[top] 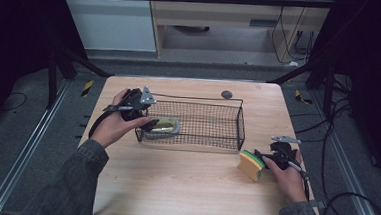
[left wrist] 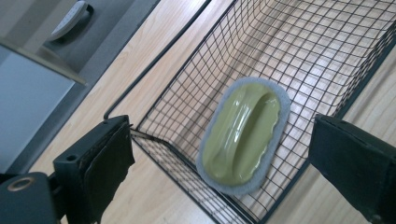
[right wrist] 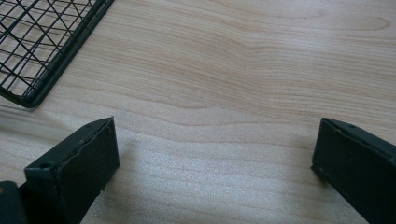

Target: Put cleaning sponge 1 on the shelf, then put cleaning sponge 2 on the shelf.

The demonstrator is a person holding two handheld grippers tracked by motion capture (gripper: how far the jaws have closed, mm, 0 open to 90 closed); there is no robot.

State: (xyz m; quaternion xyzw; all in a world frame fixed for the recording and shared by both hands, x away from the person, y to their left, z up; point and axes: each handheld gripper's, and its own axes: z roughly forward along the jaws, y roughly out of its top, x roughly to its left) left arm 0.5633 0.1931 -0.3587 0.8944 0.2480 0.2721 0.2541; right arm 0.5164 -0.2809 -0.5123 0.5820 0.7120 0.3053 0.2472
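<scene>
A black wire basket (top: 241,121) stands on the wooden table (top: 184,182). Inside its left end lies an olive-green oval scrubber (top: 163,125) with a grey pad rim, seen close up in the left gripper view (left wrist: 243,133). My left gripper (top: 146,123) hovers over that end of the basket (left wrist: 299,42), open, with the scrubber lying free below its jaws (left wrist: 220,123). At the right a yellow and green sponge (top: 250,165) stands on the table just in front of my right gripper (top: 261,156). The right gripper (right wrist: 215,123) is open, with bare wood between its jaws.
A small dark round object (top: 226,94) sits near the table's back edge. A corner of the basket (right wrist: 42,42) lies at the upper left of the right gripper view. Black frame legs and cables surround the table.
</scene>
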